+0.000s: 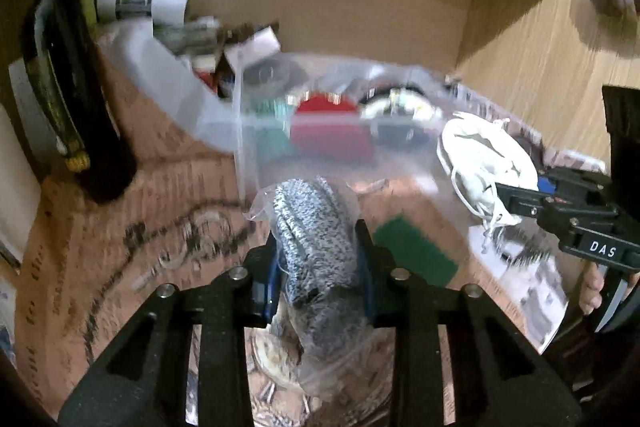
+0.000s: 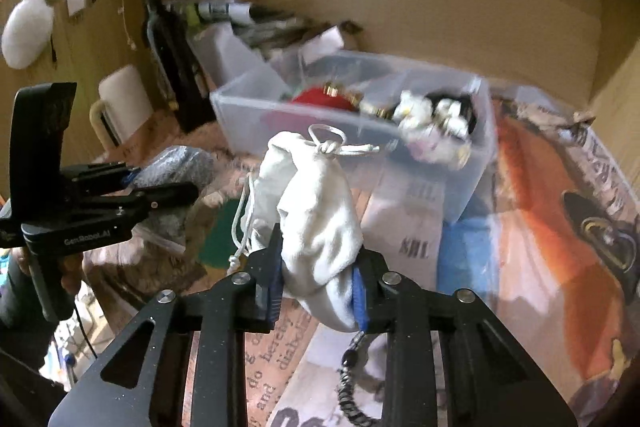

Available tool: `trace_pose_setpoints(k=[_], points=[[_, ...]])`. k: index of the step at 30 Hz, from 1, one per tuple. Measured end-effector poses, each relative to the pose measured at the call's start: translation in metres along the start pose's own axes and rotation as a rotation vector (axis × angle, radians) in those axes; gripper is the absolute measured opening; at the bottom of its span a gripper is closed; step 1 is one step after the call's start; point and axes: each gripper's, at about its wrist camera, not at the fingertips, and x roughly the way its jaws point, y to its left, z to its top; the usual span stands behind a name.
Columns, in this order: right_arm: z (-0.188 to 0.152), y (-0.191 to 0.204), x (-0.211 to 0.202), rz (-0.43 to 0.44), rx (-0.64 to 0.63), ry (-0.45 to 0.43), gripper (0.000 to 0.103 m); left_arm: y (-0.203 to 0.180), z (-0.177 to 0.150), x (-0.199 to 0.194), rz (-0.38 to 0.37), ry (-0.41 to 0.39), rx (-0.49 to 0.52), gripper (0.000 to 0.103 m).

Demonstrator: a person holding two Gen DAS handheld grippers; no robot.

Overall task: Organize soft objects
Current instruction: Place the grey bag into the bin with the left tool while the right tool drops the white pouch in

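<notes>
The left gripper (image 1: pixel 318 267) clamps a speckled grey knit roll (image 1: pixel 314 223) wrapped in clear plastic. The right gripper (image 2: pixel 318 283) pinches a crumpled white drawstring pouch (image 2: pixel 308 199)

Matt white cloth pouch (image 2: pixel 316 211), translucent plastic bin (image 2: pixel 472 147)

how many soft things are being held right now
2: a grey knit bundle in plastic wrap in the left tool, and a white drawstring pouch in the right tool. More may be hidden in the clear bin.
</notes>
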Motion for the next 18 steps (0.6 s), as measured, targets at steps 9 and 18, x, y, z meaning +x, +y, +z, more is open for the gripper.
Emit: trace_pose_setpoints(k=[9, 18], points=[[0.039, -0.005, -0.023, -0.04, -0.009, -0.144, 0.025, -0.005, 0.056, -0.02, 0.013, -0.173, 0.02, 0.032], [0.077, -0.014, -0.018, -0.072, -0.004, -0.233, 0.025, 0.0, 0.094, -0.008, 0.03, -0.216, 0.013, 0.032]])
